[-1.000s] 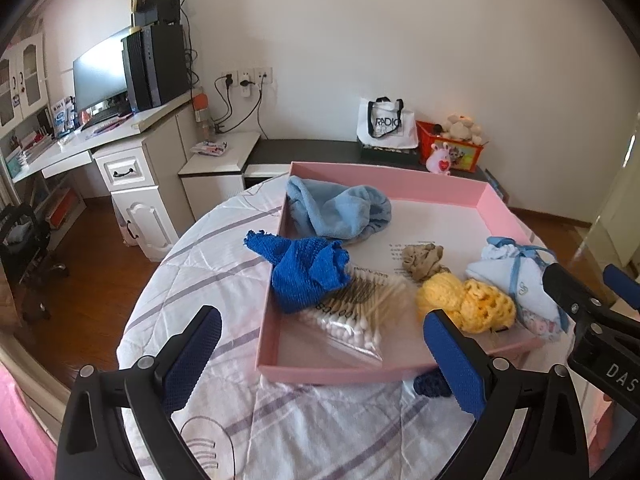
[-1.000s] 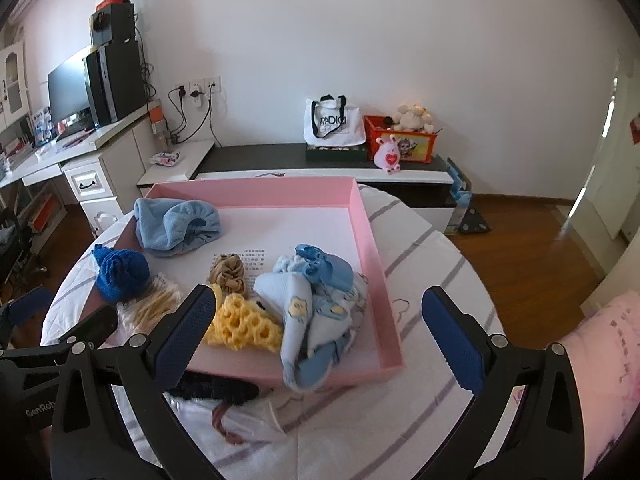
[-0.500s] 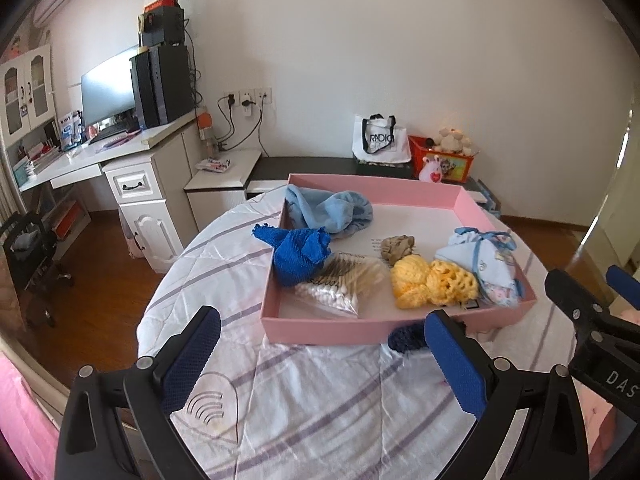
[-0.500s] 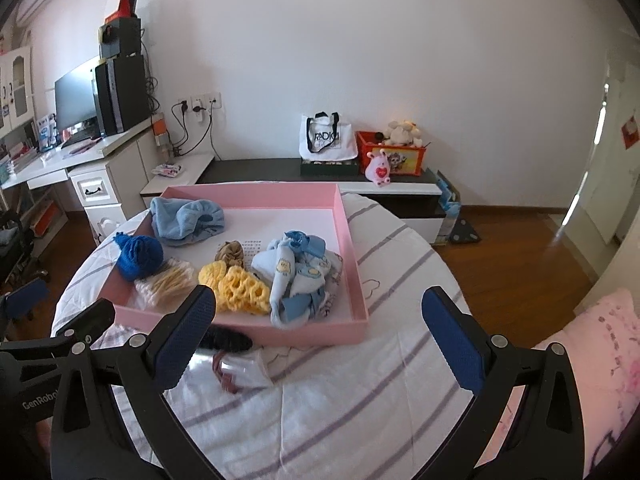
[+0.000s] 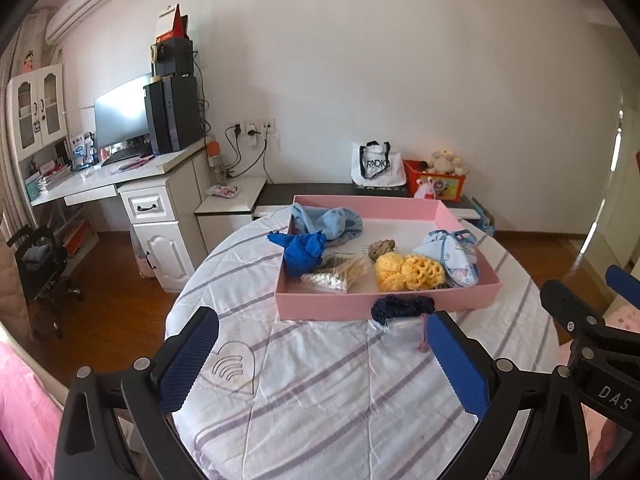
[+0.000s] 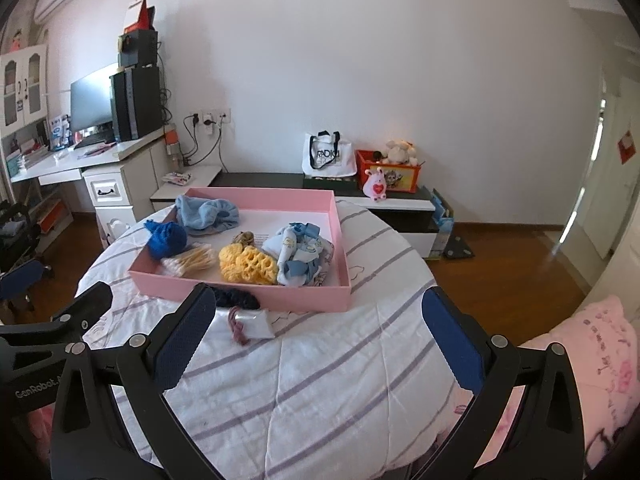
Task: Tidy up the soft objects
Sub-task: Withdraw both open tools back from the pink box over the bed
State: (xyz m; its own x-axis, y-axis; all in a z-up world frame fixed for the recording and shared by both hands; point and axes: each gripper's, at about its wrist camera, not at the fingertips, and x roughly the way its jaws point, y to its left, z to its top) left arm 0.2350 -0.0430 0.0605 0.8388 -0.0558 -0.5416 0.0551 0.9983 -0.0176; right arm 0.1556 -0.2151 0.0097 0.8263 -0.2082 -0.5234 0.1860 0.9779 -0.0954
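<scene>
A pink tray (image 5: 384,307) (image 6: 256,294) sits on the round table. In it lie a light blue cloth (image 5: 332,222) (image 6: 206,212), a dark blue knit piece (image 5: 302,249) (image 6: 166,238), a bag of cotton swabs (image 5: 336,274) (image 6: 188,262), a yellow net sponge (image 5: 410,272) (image 6: 248,265), a small brown piece (image 5: 382,246) and pale blue baby clothes (image 5: 452,254) (image 6: 300,254). In front of the tray lie a navy scrunchie (image 5: 400,306) (image 6: 236,299) and a small clear pouch (image 5: 402,326) (image 6: 250,325). My left gripper (image 5: 320,360) and right gripper (image 6: 320,340) are open, empty, back from the tray.
The table wears a white cloth with purple stripes (image 5: 320,380) (image 6: 320,360). A white desk with monitor (image 5: 120,120) stands at the left, a low dark cabinet with a bag (image 5: 376,166) and toys at the back wall. Pink bedding (image 6: 592,344) lies at the right.
Both grippers have pulled back and up from the tray, so more of the table shows. The scrunchie and pouch in front of the tray have come into full view.
</scene>
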